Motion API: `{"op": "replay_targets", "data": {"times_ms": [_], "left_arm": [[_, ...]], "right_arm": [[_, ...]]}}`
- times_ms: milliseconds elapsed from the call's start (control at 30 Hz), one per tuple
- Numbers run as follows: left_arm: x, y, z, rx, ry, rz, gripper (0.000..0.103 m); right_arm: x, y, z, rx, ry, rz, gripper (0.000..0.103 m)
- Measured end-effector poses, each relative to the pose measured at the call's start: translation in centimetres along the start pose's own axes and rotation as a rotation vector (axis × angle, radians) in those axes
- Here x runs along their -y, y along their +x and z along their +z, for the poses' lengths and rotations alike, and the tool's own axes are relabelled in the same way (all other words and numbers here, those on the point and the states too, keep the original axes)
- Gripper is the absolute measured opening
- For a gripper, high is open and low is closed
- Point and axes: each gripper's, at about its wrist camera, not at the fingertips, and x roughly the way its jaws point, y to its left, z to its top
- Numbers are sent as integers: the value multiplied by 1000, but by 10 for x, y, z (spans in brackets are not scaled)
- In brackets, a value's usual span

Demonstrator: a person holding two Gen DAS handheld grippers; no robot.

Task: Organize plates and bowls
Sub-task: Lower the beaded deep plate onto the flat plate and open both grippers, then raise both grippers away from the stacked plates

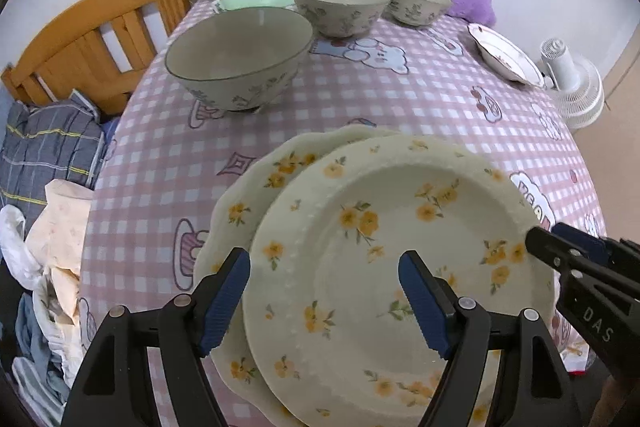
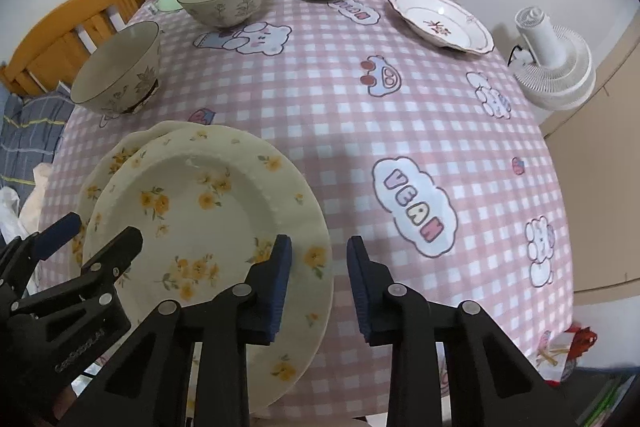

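The top plate (image 2: 208, 223) lay on a second plate (image 1: 256, 187) on the table (image 2: 360, 131). The right tongs (image 2: 319, 287) straddled its rim, blue pads apart and not pressing. The left tongs (image 1: 324, 303) hung spread above it. Three bowls (image 1: 240, 59) stood beyond.

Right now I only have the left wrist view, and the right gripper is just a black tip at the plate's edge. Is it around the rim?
Observer: Yes. The right gripper straddles the right rim of the top yellow plate, with one finger over the plate and one over the cloth. The pads are not pressing.
Operator: And the white plate at far right? I see it almost edge-on.
Observer: The white plate sits alone with nothing in it. It has a red flower sprig at its centre.
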Motion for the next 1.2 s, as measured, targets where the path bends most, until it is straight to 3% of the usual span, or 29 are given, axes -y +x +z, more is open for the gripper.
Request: {"op": "replay_targets", "data": {"times_ms": [367,867,933,1000,1200], "left_arm": [[-6,-3,-6,4,28,19,79],[-10,-5,-5,-5,37,18,80],[-9,-9,-4,5,45,10,86],[-9,-15,-2,23,49,0,87],[-13,-32,8,48,19,-31,96]], "right_arm": [[-24,18,1,-27,-26,19,31],[-28,20,1,-32,-9,43,34],[-24,18,2,-33,27,62,34],[-24,10,3,-5,43,79,37],[-16,-15,10,52,69,58,59]]}}
